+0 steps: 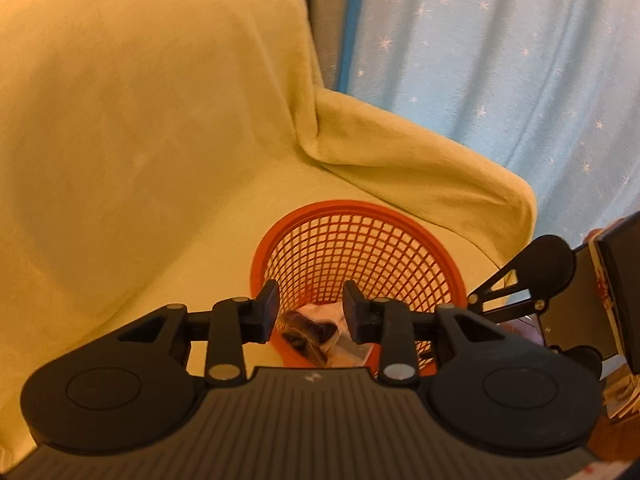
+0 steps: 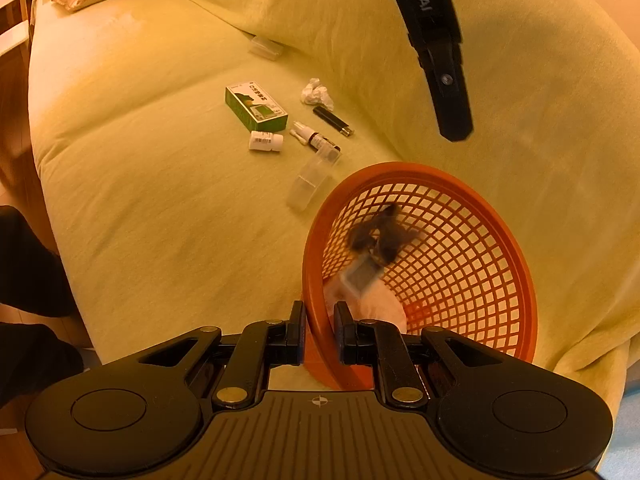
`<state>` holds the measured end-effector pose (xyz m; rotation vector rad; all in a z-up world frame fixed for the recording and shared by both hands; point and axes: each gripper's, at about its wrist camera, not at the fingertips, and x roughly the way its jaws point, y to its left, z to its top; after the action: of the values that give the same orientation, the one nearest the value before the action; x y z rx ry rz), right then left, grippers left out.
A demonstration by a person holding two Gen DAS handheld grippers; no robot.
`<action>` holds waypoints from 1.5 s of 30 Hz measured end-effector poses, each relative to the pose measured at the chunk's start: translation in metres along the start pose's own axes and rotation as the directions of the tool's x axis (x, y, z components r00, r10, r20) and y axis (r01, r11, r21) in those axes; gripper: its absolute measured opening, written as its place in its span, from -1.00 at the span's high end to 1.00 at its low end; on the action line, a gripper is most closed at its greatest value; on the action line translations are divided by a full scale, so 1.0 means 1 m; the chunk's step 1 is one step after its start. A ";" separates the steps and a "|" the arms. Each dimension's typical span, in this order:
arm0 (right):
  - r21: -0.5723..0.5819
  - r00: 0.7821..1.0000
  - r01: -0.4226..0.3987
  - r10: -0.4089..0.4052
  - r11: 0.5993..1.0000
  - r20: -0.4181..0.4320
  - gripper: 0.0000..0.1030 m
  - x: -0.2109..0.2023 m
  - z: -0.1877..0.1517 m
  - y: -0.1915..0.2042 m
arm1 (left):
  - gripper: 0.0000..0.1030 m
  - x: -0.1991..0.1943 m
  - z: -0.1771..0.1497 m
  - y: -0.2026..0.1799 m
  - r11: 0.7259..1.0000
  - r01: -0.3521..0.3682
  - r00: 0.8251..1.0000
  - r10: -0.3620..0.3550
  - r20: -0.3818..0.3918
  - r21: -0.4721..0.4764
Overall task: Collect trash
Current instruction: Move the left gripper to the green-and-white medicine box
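Right gripper clamped on the near rim of the tilted orange mesh basket, which holds dark and white trash. Left gripper, jaws apart, hovers empty above the basket. Beyond, a green box, crumpled tissue and lighter lie on the yellow-covered sofa.

orange mesh basket tilted on sofa, dark and white trash inside

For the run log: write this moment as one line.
right gripper: shut on orange basket rim | left gripper: open, empty, above basket | in basket: dark clump, paper | left on sofa: green box, lighter, tissue
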<state>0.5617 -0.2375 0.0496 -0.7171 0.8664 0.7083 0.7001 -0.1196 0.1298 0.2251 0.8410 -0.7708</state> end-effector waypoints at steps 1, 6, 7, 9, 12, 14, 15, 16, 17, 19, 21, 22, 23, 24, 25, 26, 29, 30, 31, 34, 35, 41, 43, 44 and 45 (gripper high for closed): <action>0.002 1.000 -0.001 0.001 1.000 -0.001 0.79 0.000 0.000 0.000 | 0.44 -0.002 -0.003 0.003 1.000 -0.010 1.000 0.010 -0.004 -0.011; 0.007 1.000 0.001 -0.001 1.000 -0.003 0.79 -0.001 0.000 0.001 | 0.44 -0.016 -0.023 0.026 0.995 -0.058 0.998 0.054 -0.041 -0.085; 0.007 1.000 0.001 -0.001 1.000 -0.005 0.79 -0.001 0.000 0.001 | 0.44 -0.019 -0.028 0.031 0.993 -0.072 0.996 0.067 -0.050 -0.097; 0.007 1.000 0.002 -0.001 1.000 -0.007 0.79 -0.001 0.000 0.001 | 0.44 -0.027 -0.038 0.042 0.988 -0.095 0.994 0.087 -0.070 -0.124; 0.008 1.000 0.000 0.000 1.000 -0.009 0.79 0.001 0.001 0.001 | 0.44 -0.041 -0.053 0.058 0.979 -0.135 0.988 0.121 -0.094 -0.155; 0.008 1.000 0.001 -0.001 1.000 -0.010 0.79 0.001 0.002 0.001 | 0.42 -0.052 -0.065 0.068 0.968 -0.167 0.982 0.148 -0.115 -0.186; 0.007 1.000 0.001 -0.001 1.000 -0.011 0.79 0.002 0.002 0.002 | 0.40 -0.056 -0.071 0.074 0.961 -0.188 0.978 0.164 -0.128 -0.203; 0.007 1.000 0.002 -0.002 1.000 -0.011 0.79 0.002 0.001 0.002 | 0.33 -0.062 -0.078 0.079 0.955 -0.203 0.975 0.178 -0.132 -0.214; 0.009 1.000 0.003 -0.002 1.000 -0.012 0.79 0.002 0.002 0.002 | 0.25 -0.068 -0.085 0.083 0.947 -0.230 0.970 0.205 -0.128 -0.225; 0.014 1.000 0.004 -0.004 1.000 -0.013 0.79 0.002 0.001 0.002 | 0.00 -0.078 -0.102 0.093 0.921 -0.296 0.952 0.264 -0.154 -0.252; 0.019 1.000 0.006 -0.005 1.000 -0.014 0.79 0.001 0.001 0.003 | -0.01 -0.085 -0.120 0.101 0.905 -0.340 0.934 0.294 -0.201 -0.256; 0.021 1.000 0.005 -0.005 1.000 -0.015 0.79 0.001 0.001 0.004 | -0.01 -0.088 -0.129 0.104 0.900 -0.363 0.924 0.313 -0.220 -0.242; 0.022 1.000 0.006 -0.006 1.000 -0.016 0.79 0.001 0.001 0.004 | -0.01 -0.090 -0.137 0.107 0.895 -0.388 0.912 0.337 -0.235 -0.219; 0.024 1.000 0.007 -0.007 1.000 -0.016 0.79 0.001 0.001 0.004 | -0.01 -0.092 -0.145 0.109 0.889 -0.413 0.899 0.363 -0.245 -0.199; 0.025 1.000 0.007 -0.007 1.000 -0.017 0.79 0.001 0.001 0.005 | -0.02 -0.093 -0.153 0.110 0.886 -0.429 0.888 0.378 -0.260 -0.177; 0.026 1.000 0.008 -0.008 1.000 -0.018 0.79 0.001 0.001 0.005 | -0.03 -0.093 -0.160 0.112 0.884 -0.438 0.880 0.385 -0.277 -0.164; 0.031 1.000 0.009 -0.009 0.999 -0.018 0.79 0.002 0.002 0.005 | -0.09 -0.088 -0.181 0.120 0.886 -0.436 0.876 0.376 -0.303 -0.160; 0.030 1.000 0.008 -0.008 1.000 -0.019 0.79 0.002 0.001 0.005 | -0.11 -0.085 -0.187 0.123 0.887 -0.434 0.874 0.373 -0.312 -0.156; 0.032 1.000 0.009 -0.009 0.999 -0.019 0.79 0.002 0.002 0.005 | -0.13 -0.081 -0.193 0.126 0.892 -0.428 0.875 0.368 -0.316 -0.147; 0.040 1.000 0.013 -0.012 0.999 -0.020 0.79 0.002 0.002 0.005 | -0.30 -0.067 -0.206 0.136 0.908 -0.409 0.875 0.361 -0.321 -0.095; 0.044 1.000 0.015 -0.014 0.999 -0.020 0.78 0.002 0.003 0.005 | -0.30 -0.062 -0.209 0.140 0.912 -0.403 0.876 0.360 -0.322 -0.079; 0.067 0.999 0.028 -0.026 0.997 -0.030 0.78 0.004 0.006 0.006 | -0.30 -0.037 -0.228 0.165 0.928 -0.373 0.877 0.350 -0.329 -0.006; 0.070 0.999 0.032 -0.030 0.997 -0.033 0.78 0.005 0.008 0.006 | -0.30 -0.032 -0.231 0.173 0.932 -0.363 0.880 0.345 -0.327 0.008; 0.073 0.999 0.034 -0.031 0.997 -0.035 0.78 0.006 0.009 0.006 | -0.30 -0.029 -0.232 0.176 0.934 -0.356 0.881 0.342 -0.327 0.016; 0.076 0.999 0.035 -0.032 0.997 -0.037 0.78 0.006 0.009 0.007 | -0.30 -0.026 -0.232 0.178 0.936 -0.350 0.882 0.339 -0.327 0.026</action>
<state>0.5629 -0.2248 0.0472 -0.6764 0.9078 0.6306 0.6766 0.1291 -0.0241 0.4698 1.0916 -0.3855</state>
